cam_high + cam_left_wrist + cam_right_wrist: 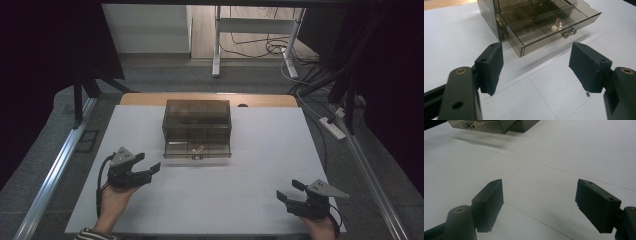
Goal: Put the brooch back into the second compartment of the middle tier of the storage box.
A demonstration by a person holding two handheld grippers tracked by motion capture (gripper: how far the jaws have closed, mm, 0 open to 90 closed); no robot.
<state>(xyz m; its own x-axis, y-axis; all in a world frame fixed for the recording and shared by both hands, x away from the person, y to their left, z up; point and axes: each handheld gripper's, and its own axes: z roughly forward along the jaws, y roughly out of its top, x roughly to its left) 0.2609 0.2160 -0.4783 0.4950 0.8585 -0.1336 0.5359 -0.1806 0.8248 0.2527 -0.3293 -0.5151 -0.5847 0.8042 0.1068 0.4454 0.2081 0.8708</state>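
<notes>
The left gripper (pixel 150 166), matte black with blocky, rough-edged pads, sits just left of the drawer front, its jaws spread wide with only bare table between them. Ahead stands the smoked, see-through plastic organizer box (pixel 196 117), boxy and glossy, at the middle of the white table (pixel 260 150), its bottom drawer (pixel 197 148) pulled out toward the person. The left gripper view looks into the drawer (pixel 541 27): thin dividers form compartments, and a small pinkish clip-like object (pixel 558 23) stands behind the clear loop handle (pixel 569 32); from above it is a pale speck. The right gripper (pixel 291 192) rests near the table's right front corner, well apart from the box, jaws likewise spread and empty.
</notes>
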